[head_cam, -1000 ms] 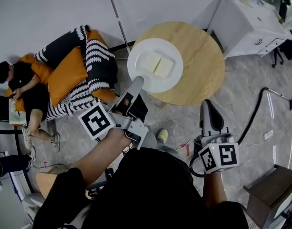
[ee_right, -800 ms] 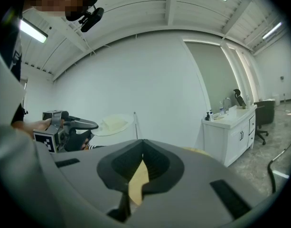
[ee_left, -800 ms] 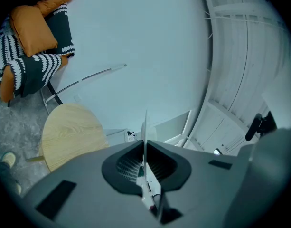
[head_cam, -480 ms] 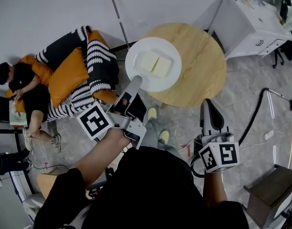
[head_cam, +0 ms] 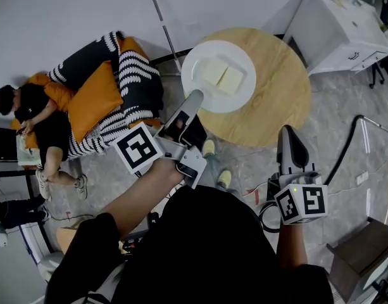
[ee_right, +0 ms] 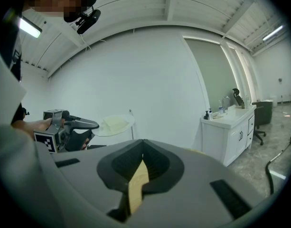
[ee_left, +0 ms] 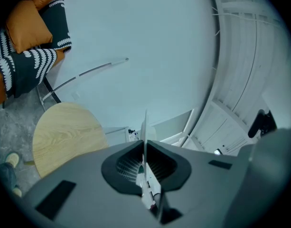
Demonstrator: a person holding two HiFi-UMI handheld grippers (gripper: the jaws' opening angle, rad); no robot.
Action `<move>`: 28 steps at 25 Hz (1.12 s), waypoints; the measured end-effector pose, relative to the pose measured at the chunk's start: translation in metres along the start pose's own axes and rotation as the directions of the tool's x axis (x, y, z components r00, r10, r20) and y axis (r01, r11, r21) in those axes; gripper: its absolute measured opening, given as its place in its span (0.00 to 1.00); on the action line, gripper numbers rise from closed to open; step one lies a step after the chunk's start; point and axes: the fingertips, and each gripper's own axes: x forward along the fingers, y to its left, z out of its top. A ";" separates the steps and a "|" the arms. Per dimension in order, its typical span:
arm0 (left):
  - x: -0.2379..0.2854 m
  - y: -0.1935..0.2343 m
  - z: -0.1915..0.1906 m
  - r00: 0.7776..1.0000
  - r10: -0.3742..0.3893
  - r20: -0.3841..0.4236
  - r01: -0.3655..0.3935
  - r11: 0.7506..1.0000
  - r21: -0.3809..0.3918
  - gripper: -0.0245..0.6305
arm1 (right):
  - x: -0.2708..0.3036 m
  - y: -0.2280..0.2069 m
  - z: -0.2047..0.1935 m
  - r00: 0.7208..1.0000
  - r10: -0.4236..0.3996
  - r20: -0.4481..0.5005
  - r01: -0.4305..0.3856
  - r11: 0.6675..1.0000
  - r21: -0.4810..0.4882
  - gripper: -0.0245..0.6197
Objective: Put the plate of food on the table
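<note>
A white plate (head_cam: 209, 94) carrying two pale yellow slabs of food (head_cam: 222, 75) hangs level over the left edge of the round wooden table (head_cam: 276, 100). My left gripper (head_cam: 197, 97) is shut on the plate's near rim. In the left gripper view the plate (ee_left: 145, 127) shows edge-on as a thin white line pinched between the jaws (ee_left: 145, 148), with the table (ee_left: 64, 137) below to the left. My right gripper (head_cam: 288, 132) is shut and holds nothing, near the table's front edge. The right gripper view shows its closed jaws (ee_right: 140, 161) and, off to the left, the plate (ee_right: 114, 125).
A person (head_cam: 35, 116) lies on a seat with orange cushions (head_cam: 92, 100) and a striped throw (head_cam: 133, 75) at the left. A white cabinet (head_cam: 333, 27) stands behind the table at the right. A black hose (head_cam: 342, 141) curves across the floor, and a dark stool (head_cam: 364, 249) sits at the lower right.
The left gripper has carried the plate to the right, farther over the table. The right gripper has shifted a little to the right and stays shut.
</note>
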 end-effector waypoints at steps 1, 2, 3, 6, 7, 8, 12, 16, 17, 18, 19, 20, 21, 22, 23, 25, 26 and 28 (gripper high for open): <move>0.006 0.003 0.002 1.000 0.003 -0.007 -0.003 1.000 -0.008 0.07 | 0.005 -0.002 0.000 1.000 -0.005 -0.004 0.005 1.000 0.002 0.05; 0.012 0.006 0.004 1.000 0.009 -0.015 -0.009 1.000 -0.013 0.07 | 0.012 -0.004 0.000 1.000 -0.008 -0.009 0.008 1.000 0.004 0.05; 0.018 0.008 0.008 1.000 0.012 -0.025 -0.013 1.000 -0.014 0.07 | 0.019 -0.006 0.001 1.000 -0.011 -0.012 0.011 1.000 0.006 0.05; 0.037 0.013 0.019 0.999 0.006 -0.052 -0.007 1.000 -0.022 0.07 | 0.041 -0.010 0.007 1.000 -0.020 -0.015 0.020 1.000 0.009 0.05; 0.040 0.015 0.021 0.998 0.005 -0.057 -0.007 1.000 -0.027 0.07 | 0.045 -0.011 0.008 1.000 -0.022 -0.017 0.022 1.000 0.007 0.05; 0.043 0.018 0.023 0.998 0.007 -0.062 -0.009 0.999 -0.030 0.07 | 0.049 -0.011 0.008 1.000 -0.024 -0.018 0.025 1.000 0.006 0.05; 0.056 0.027 0.032 0.997 0.015 -0.078 -0.019 0.999 -0.041 0.07 | 0.068 -0.013 0.009 0.999 -0.030 -0.023 0.031 0.999 0.009 0.05; 0.069 0.037 0.042 0.995 0.016 -0.101 -0.022 0.998 -0.061 0.07 | 0.088 -0.013 0.011 0.999 -0.044 -0.026 0.045 0.999 0.009 0.05; 0.073 0.041 0.045 0.994 0.018 -0.108 -0.025 0.998 -0.065 0.07 | 0.094 -0.013 0.012 0.998 -0.049 -0.028 0.049 0.999 0.005 0.05; 0.077 0.045 0.048 0.993 0.019 -0.116 -0.027 0.998 -0.065 0.07 | 0.099 -0.013 0.012 0.998 -0.054 -0.031 0.055 0.999 0.001 0.05; 0.081 0.048 0.052 0.992 0.019 -0.123 -0.027 0.998 -0.064 0.07 | 0.105 -0.013 0.012 0.998 -0.060 -0.034 0.060 0.998 -0.003 0.05; 0.086 0.051 0.057 0.991 0.017 -0.129 -0.025 0.998 -0.063 0.07 | 0.111 -0.013 0.013 0.997 -0.066 -0.038 0.065 0.998 -0.005 0.05; 0.091 0.053 0.061 0.991 0.013 -0.134 -0.021 0.998 -0.063 0.07 | 0.117 -0.014 0.014 0.996 -0.072 -0.043 0.072 0.997 -0.007 0.05; 0.096 0.054 0.065 0.990 0.008 -0.139 -0.018 0.998 -0.066 0.07 | 0.121 -0.015 0.015 0.996 -0.079 -0.048 0.079 0.997 -0.008 0.05; 0.101 0.055 0.067 0.990 0.004 -0.143 -0.014 0.997 -0.072 0.07 | 0.124 -0.017 0.016 0.995 -0.087 -0.053 0.087 0.996 -0.009 0.05; 0.107 0.058 0.071 0.989 -0.002 -0.151 -0.011 0.996 -0.088 0.07 | 0.130 -0.020 0.016 0.993 -0.102 -0.063 0.101 0.995 -0.011 0.05; 0.109 0.061 0.074 0.988 -0.003 -0.155 -0.011 0.996 -0.092 0.07 | 0.132 -0.020 0.015 0.992 -0.108 -0.067 0.108 0.994 -0.013 0.05; 0.112 0.068 0.080 0.986 -0.003 -0.164 -0.012 0.996 -0.089 0.07 | 0.138 -0.019 0.013 0.990 -0.119 -0.074 0.118 0.993 -0.014 0.05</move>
